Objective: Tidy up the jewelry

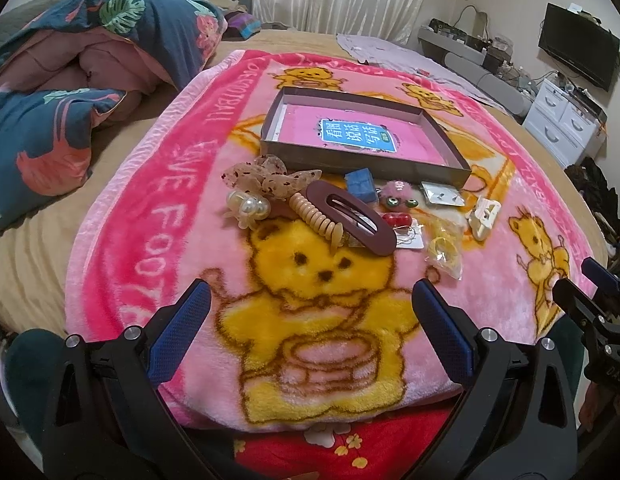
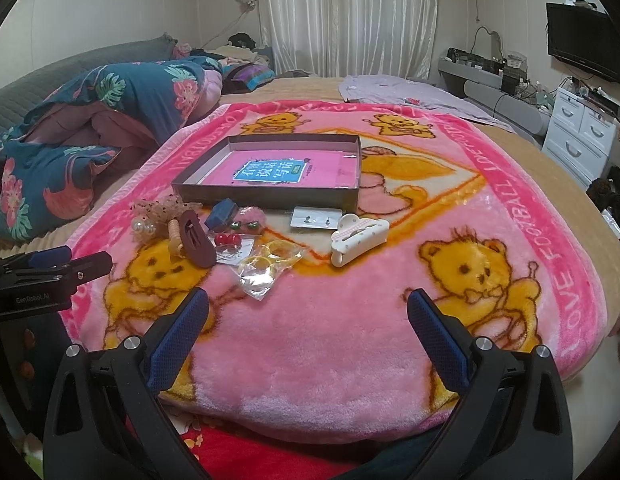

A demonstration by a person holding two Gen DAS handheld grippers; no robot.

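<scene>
On the bed, a pink blanket (image 2: 310,340) printed with yellow bears carries a shallow grey box (image 2: 270,194) with a pink book (image 2: 278,172) lying flat inside it. The jewelry and hair pieces sit in a loose cluster on the blanket just in front of the box, none of them inside it. From the left wrist view, a lacy bow (image 1: 266,178) and a pearl clip (image 1: 246,206) lie at the left of the cluster, a beaded wooden clip (image 1: 316,216) rests against a long brown oval clip (image 1: 354,218), and a small blue box (image 1: 360,184) sits behind them. Red beads (image 1: 397,220), a clear bag of yellow rings (image 1: 444,252), a card of earrings (image 1: 442,196) and a white claw clip (image 2: 358,240) lie further right. The left hand-held gripper (image 1: 310,336) hovers over the near bear with its jaws spread wide and nothing between them. The right hand-held gripper (image 2: 308,336) hangs to its right above bare blanket, likewise wide apart and holding nothing.
</scene>
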